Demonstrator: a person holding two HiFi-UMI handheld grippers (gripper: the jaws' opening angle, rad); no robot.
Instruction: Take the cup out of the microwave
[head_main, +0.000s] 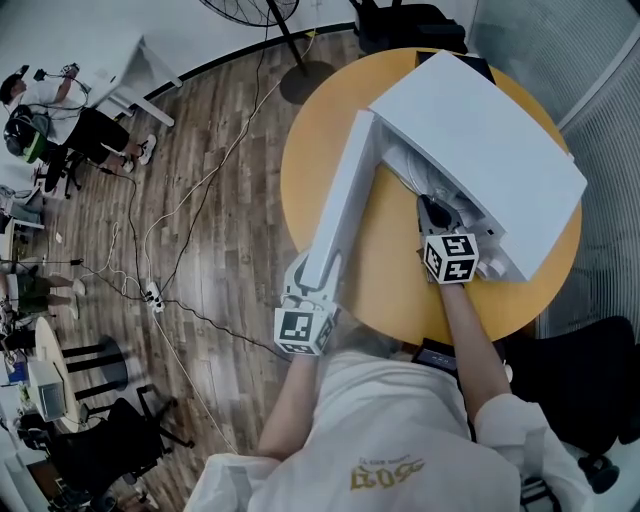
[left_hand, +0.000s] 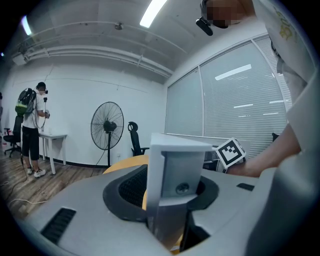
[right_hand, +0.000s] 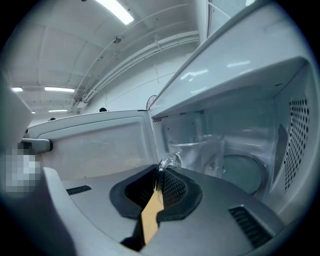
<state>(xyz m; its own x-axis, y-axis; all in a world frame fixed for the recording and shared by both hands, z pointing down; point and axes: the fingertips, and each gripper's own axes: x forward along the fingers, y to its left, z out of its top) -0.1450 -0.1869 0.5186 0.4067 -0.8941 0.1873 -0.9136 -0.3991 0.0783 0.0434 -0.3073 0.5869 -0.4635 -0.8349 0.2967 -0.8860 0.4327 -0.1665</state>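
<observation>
A white microwave (head_main: 480, 150) stands on a round yellow table, its door (head_main: 340, 210) swung wide toward me. My left gripper (head_main: 305, 290) is shut on the door's free edge, and the left gripper view shows that edge (left_hand: 175, 170) between the jaws of that gripper (left_hand: 172, 200). At the oven's mouth my right gripper (head_main: 437, 215) reaches in. In the right gripper view a clear glass cup (right_hand: 205, 155) sits just inside the cavity, and the right gripper (right_hand: 161, 177) is shut on its curved handle (right_hand: 169, 162). The cup does not show in the head view.
A glass turntable (right_hand: 245, 172) lies on the cavity floor behind the cup. The table (head_main: 400, 290) has bare yellow top in front of the oven. A fan's base (head_main: 305, 80) and cables lie on the wooden floor; a black chair (head_main: 590, 390) stands at right.
</observation>
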